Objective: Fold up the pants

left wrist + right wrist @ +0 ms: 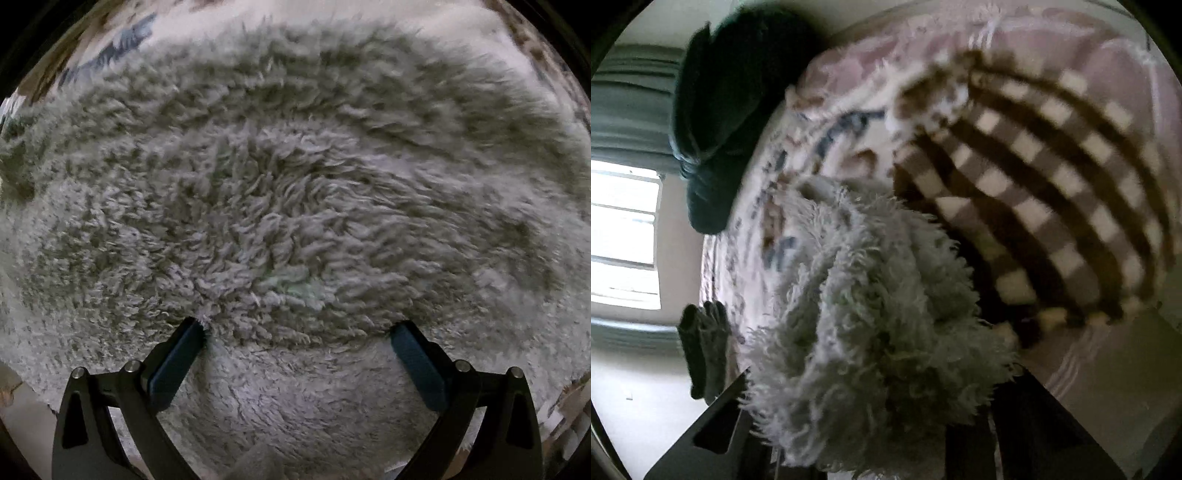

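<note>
A: What fills the left wrist view?

B: The pants (280,192), a shaggy pale-grey fleece, spread across a patterned bedcover (122,40) that shows only at the top edge. The left gripper (297,332) points straight down over them, jaws wide apart, nothing between the pads; one fingertip (192,328) just brushes the pile.

A: And the right wrist view?

B: The same bedcover (849,122) runs behind, with a brown-and-white checked blanket (1052,177) on it and a dark cushion (738,92) beyond. A bunch of the pants (871,314) heaps up right in front of the lens. The right gripper (886,435) is mostly buried under it; its fingers don't show clearly, but the fleece rises straight out from between them, so I read it as clamped on that bunch.

A: Which step, then?

B: I'd say the start of a fold: one end pinched and raised by the right, the rest lying flat under the left.

A: Next?

B: Probably the left must close on the cloth beneath it, so both ends travel together and the fleece doesn't sag or twist.

A: Any labels or writing?

B: None readable. The pale-green patch (291,284) in the pile is only a tint.
</note>
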